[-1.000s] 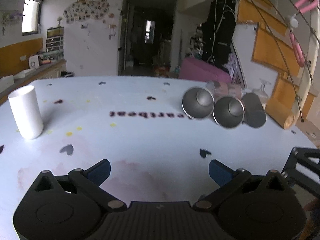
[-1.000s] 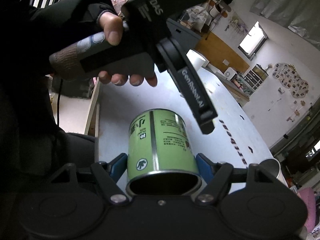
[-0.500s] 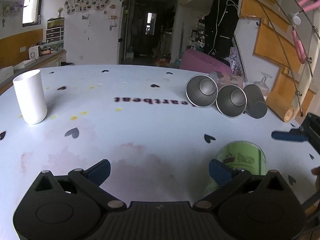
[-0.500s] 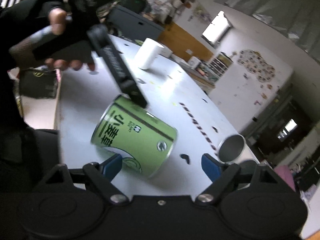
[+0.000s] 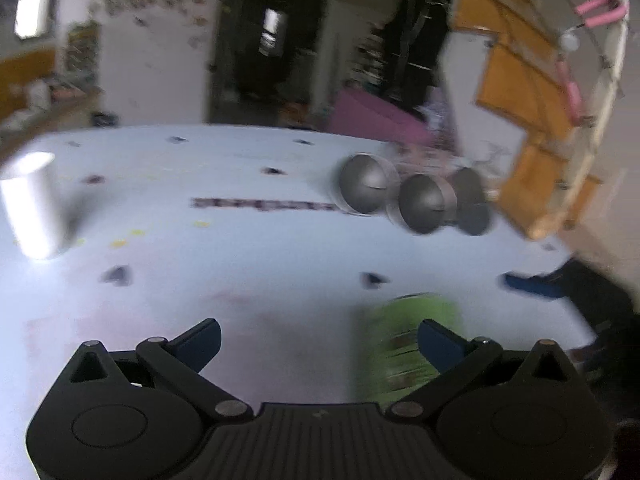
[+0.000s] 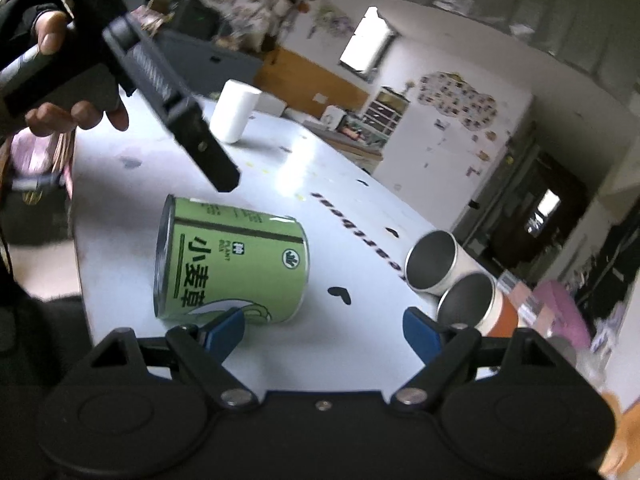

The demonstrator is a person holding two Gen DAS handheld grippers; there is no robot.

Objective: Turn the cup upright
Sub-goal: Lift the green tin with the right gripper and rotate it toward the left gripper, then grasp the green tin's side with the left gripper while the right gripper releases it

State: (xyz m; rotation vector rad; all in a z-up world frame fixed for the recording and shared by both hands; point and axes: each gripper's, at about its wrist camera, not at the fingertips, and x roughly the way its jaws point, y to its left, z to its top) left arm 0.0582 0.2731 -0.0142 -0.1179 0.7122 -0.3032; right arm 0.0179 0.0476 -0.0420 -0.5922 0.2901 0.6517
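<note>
A green tin cup (image 6: pixel 236 268) stands on the pale table (image 6: pixel 280 168), tilted by the camera's roll. My right gripper (image 6: pixel 324 330) is open and empty just in front of the cup, its left pad (image 6: pixel 224 330) near the cup's base. In the blurred left wrist view the green cup (image 5: pixel 412 340) shows behind my right pad (image 5: pixel 438 344). My left gripper (image 5: pixel 318 338) is open and empty over the table. The left gripper's body also shows in the right wrist view (image 6: pixel 180 116), held above the cup.
Two metal cups (image 6: pixel 436 266) (image 6: pixel 470 300) lie on their sides at the table's far right, also in the left wrist view (image 5: pixel 366 190). A white cylinder cup (image 6: pixel 236 112) stands upright at the far side. A person's hand (image 6: pixel 76 108) holds the left gripper.
My right gripper has let go of the green cup and drawn back; the cup now rests on the table. The left wrist view has shifted and blurred.
</note>
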